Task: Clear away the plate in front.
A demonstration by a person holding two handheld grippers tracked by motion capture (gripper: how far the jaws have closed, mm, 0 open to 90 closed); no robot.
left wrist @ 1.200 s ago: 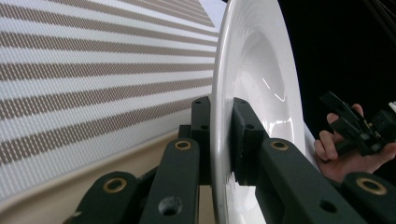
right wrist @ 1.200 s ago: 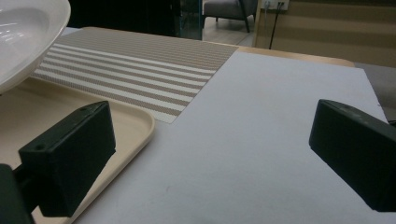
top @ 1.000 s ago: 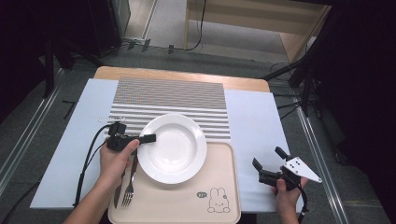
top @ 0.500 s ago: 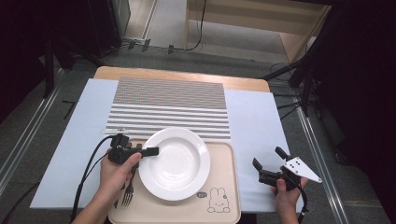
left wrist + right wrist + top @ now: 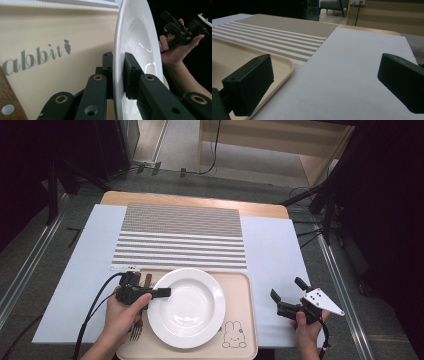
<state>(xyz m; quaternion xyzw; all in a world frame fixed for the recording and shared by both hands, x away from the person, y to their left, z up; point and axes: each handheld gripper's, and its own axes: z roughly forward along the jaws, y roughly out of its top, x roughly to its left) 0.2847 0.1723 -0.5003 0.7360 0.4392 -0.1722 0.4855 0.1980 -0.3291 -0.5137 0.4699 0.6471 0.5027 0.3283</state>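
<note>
A white plate lies over the beige rabbit-print tray at the table's near edge. My left gripper is shut on the plate's left rim. In the left gripper view my left gripper has one jaw under the rim of the plate and the other inside it, with the tray behind. Whether the plate touches the tray I cannot tell. My right gripper is held open over the white sheet, right of the tray. In its own view my right gripper has nothing between its jaws.
A fork lies on the tray's left side, partly under my left hand. A striped placemat covers the middle of the table on a white sheet. The tray's corner sits left of the right gripper.
My left gripper has drawn the plate toward me, off the striped placemat and over the tray. The right gripper has stayed in place, open.
</note>
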